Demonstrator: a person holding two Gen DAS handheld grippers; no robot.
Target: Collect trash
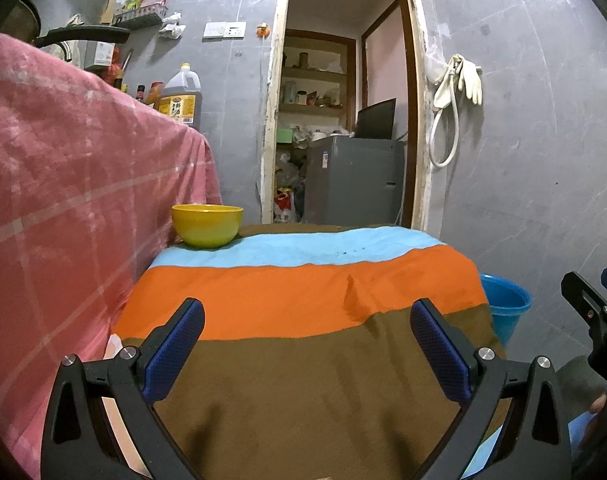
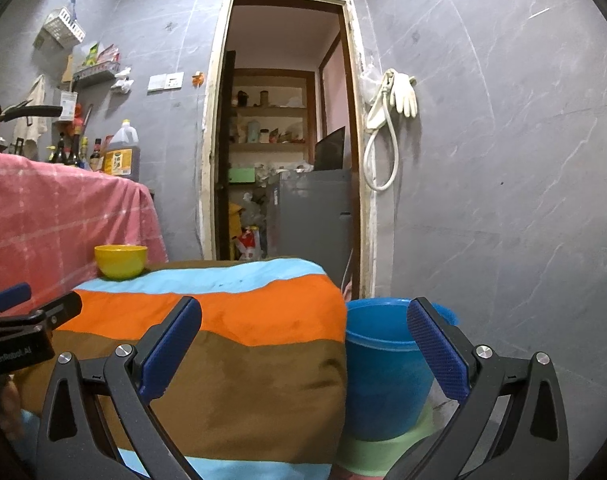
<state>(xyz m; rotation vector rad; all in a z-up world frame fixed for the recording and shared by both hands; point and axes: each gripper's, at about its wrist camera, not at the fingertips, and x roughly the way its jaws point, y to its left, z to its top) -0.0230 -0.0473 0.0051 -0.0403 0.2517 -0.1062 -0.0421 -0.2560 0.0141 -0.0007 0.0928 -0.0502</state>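
Observation:
A striped cloth of brown, orange and light blue [image 1: 303,292] [image 2: 231,320] covers a low table. A yellow bowl [image 1: 207,226] [image 2: 120,267] stands at its far left corner. A blue bucket [image 2: 387,364] [image 1: 505,310] sits on the floor to the right of the table. My left gripper [image 1: 307,340] is open above the brown stripe, holding nothing. My right gripper [image 2: 303,340] is open over the table's right edge and the bucket, also holding nothing. Each gripper shows at the edge of the other's view. No loose trash is visible on the cloth.
A pink checked cloth [image 1: 63,184] drapes a higher surface on the left, with bottles and an oil jug [image 1: 181,98] behind it. An open doorway [image 2: 287,140] straight ahead shows shelves and a grey fridge [image 1: 353,180]. Gloves and a hose [image 2: 395,96] hang on the grey tiled wall.

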